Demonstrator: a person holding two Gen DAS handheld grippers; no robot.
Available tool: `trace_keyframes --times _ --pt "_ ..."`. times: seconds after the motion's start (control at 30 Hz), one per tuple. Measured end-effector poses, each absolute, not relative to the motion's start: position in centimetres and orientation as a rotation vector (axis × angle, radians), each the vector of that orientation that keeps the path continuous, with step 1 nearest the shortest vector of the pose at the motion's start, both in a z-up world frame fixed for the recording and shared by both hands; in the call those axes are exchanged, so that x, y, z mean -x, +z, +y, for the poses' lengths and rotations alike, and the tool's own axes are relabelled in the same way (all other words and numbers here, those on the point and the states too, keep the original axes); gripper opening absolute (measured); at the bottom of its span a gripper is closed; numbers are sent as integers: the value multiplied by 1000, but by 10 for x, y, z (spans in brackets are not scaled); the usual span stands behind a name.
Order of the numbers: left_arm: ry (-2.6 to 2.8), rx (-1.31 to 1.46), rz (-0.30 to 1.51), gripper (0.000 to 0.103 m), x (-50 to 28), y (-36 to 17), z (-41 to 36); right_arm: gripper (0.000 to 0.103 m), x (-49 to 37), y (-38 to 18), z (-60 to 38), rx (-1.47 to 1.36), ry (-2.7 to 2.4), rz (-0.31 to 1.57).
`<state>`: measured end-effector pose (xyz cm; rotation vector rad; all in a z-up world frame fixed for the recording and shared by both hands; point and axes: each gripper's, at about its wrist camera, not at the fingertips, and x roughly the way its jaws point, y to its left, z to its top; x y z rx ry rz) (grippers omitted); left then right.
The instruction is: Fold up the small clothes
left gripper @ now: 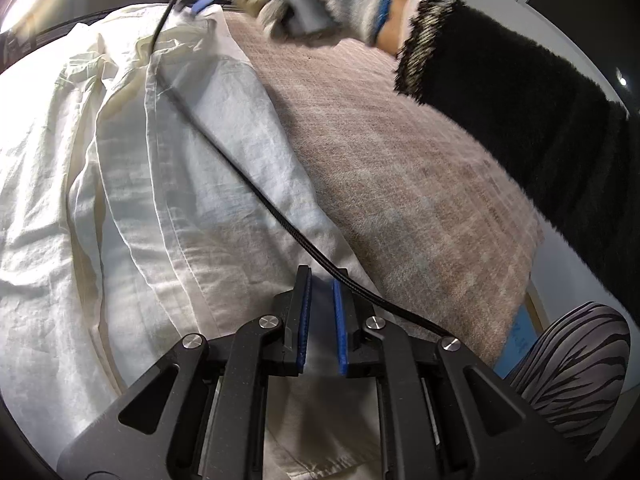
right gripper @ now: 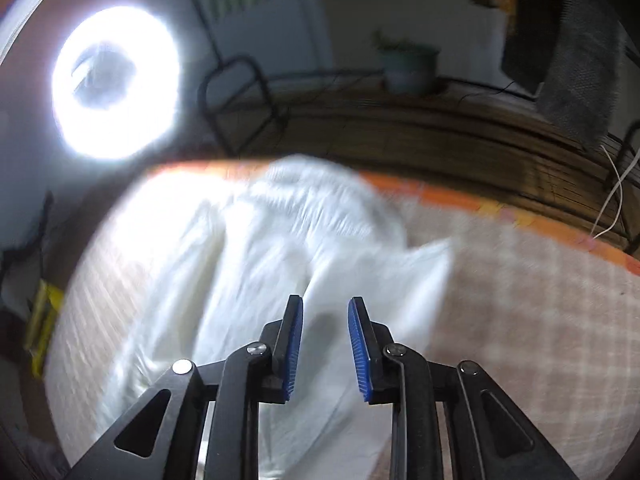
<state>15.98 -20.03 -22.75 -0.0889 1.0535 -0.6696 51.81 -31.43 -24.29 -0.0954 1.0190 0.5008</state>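
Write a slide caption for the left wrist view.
Left gripper pins white garment on the blanket; gloved hand works beyond.

motion blur smears the white garment [right gripper: 256, 264] and potted plant [right gripper: 408, 64]; the garment runs past the bottom edge.

We see a bright ring light [right gripper: 116, 82] left of a potted plant [right gripper: 408, 66], wood floor [right gripper: 400, 136] below it, pale wall [right gripper: 280, 24] behind it
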Motion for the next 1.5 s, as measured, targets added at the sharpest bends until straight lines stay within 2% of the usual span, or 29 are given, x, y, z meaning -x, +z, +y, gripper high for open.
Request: trace_keyframes --times 0.07,0.17,0.33,0.37,0.47,0.53,0.57,0.6,0.77,0.83,0.87,0.9,1.0,1.17,1.2,1.27,1.4,1.5 --pt "-669 83 1052 9 -159 -227 -201 23 -524 -260 -310 77 486 1048" --pt "-669 89 1058 10 -159 -226 -202 23 -525 -255 -318 8 472 1027" --pt "-667 92 1051 10 -147 -218 -197 29 -502 -213 -311 -36 509 956" --pt "-671 99 1048 10 -144 -214 -193 34 -498 -204 -306 -52 538 941" --pt "-684 86 1032 10 -131 -207 -188 36 -494 -189 -276 -73 641 925" --pt "-683 74 1030 10 -129 -206 -185 51 -495 -189 -249 -22 664 913" --pt "-677 77 1033 10 -127 -207 -184 65 -498 -194 -237 -4 660 919" --pt "-669 85 1037 10 -128 -207 -181 66 -504 -201 -226 0 656 938" --pt "-656 111 1049 10 -129 -207 -171 61 -536 -241 -202 -46 596 1042" --pt "-657 106 1048 10 -128 -206 -170 40 -542 -253 -196 -49 591 1079" --pt "-658 106 1049 10 -128 -206 -170 14 -543 -255 -196 -55 599 1091" --pt "-661 109 1053 10 -128 -206 -170 1 -540 -254 -193 -34 599 1082" --pt "-663 119 1059 10 -129 -206 -168 0 -531 -245 -190 76 540 1012" --pt "-661 119 1063 10 -131 -206 -167 0 -548 -253 -208 56 477 1047" --pt "-661 119 1063 10 -131 -205 -167 2 -548 -250 -209 63 460 1042" --pt "-662 120 1065 10 -131 -206 -168 13 -544 -237 -204 93 454 990" --pt "-657 130 1069 10 -132 -207 -167 13 -526 -214 -177 81 653 935" --pt "-650 138 1070 10 -132 -207 -167 13 -534 -229 -153 165 632 970"
